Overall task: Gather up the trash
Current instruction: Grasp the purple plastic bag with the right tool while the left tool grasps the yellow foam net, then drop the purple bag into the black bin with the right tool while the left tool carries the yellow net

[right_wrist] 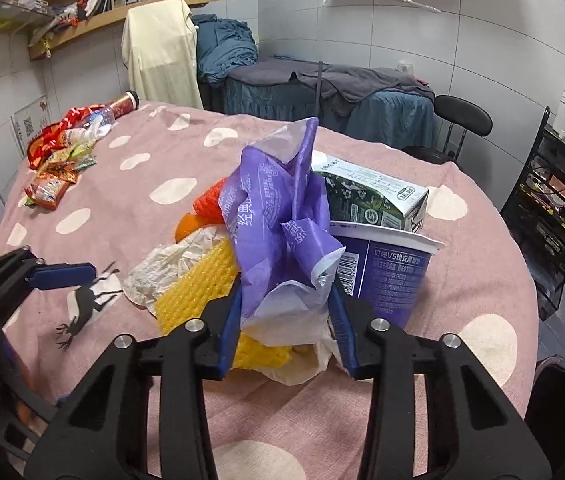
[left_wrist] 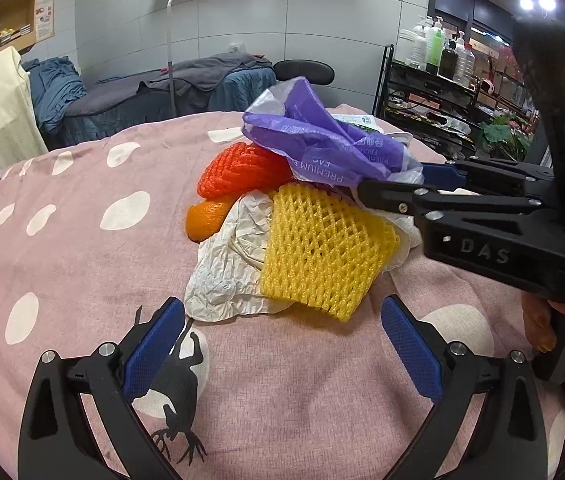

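A heap of trash lies on the pink dotted tablecloth [left_wrist: 82, 280]: a crumpled purple plastic bag [left_wrist: 322, 140] [right_wrist: 270, 216], a yellow foam net [left_wrist: 322, 256] [right_wrist: 198, 284], a red foam net [left_wrist: 242, 168], an orange [left_wrist: 206, 218], crumpled white paper [left_wrist: 226, 272], a green-and-white carton [right_wrist: 370, 196] and a blue paper cup [right_wrist: 390, 276]. My right gripper [right_wrist: 285, 300] [left_wrist: 394, 182] reaches in from the right, and its blue pads pinch the lower part of the purple bag. Just in front of the yellow net, my left gripper [left_wrist: 282, 344] [right_wrist: 62, 276] is open and holds nothing.
Snack wrappers and a small bottle [right_wrist: 58, 168] lie at the table's far left, with a red can [right_wrist: 122, 106] behind them. A black stool [right_wrist: 462, 116] and a black wire rack [right_wrist: 562, 216] stand off the right side. A covered bed [right_wrist: 322, 92] is behind the table.
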`<state>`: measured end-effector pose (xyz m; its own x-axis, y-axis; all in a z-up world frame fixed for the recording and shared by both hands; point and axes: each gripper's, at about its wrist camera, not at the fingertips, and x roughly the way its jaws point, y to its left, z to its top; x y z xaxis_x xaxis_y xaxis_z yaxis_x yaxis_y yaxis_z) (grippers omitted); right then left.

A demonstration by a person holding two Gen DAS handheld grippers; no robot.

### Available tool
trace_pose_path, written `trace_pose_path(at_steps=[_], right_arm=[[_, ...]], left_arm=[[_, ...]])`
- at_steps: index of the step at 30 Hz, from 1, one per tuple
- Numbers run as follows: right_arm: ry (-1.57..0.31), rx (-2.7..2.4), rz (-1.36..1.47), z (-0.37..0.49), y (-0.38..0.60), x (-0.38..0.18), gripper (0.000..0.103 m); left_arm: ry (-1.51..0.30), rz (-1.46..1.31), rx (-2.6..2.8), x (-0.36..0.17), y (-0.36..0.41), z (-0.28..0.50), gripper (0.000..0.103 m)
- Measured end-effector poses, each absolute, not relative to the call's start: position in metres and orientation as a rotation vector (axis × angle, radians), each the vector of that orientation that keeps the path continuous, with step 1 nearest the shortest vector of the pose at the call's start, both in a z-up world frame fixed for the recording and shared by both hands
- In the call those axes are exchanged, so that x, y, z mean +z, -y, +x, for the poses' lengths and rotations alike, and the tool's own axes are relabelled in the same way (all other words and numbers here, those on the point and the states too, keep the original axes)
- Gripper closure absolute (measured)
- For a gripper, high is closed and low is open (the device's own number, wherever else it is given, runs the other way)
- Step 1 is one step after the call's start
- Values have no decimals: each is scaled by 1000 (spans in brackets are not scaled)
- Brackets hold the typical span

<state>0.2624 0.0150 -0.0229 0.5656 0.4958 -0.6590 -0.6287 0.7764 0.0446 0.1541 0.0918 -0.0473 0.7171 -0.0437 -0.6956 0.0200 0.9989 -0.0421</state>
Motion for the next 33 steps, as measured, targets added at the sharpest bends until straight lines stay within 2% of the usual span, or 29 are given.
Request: trace_pose_path(at_steps=[6,13,16,18,19,21,23,27,33], right_arm=[[-632,661,-105,247,12,2,66],[-600,552,-77,236,39,14,66],[-622,530,-28,238,57,13,66],[-631,501,-15,237,67,12,66],[-632,490,-8,237,72,12,66],[-637,478,5,237,79,10,66],[-640,465,16,236,85,9,66],[-635,451,34,235,95,8,66],[-612,423,33,224,106,10,66]], left_arm=[[-772,-30,-94,-45,-84,162,6],[-802,133,-142,-51,-52,191,8],[-837,142,-151,-58,-48,204,29],[-848,111,-150,-59,-51,208,48],[-843,94,-154,-58,-53,207,51],[-826,55,-169,-53,-56,202,70],[-816,32,-171,-50,-57,197,82],[-794,2,-163,-47,-56,189,92],[-753,-40,-159,-38,-55,180,93]])
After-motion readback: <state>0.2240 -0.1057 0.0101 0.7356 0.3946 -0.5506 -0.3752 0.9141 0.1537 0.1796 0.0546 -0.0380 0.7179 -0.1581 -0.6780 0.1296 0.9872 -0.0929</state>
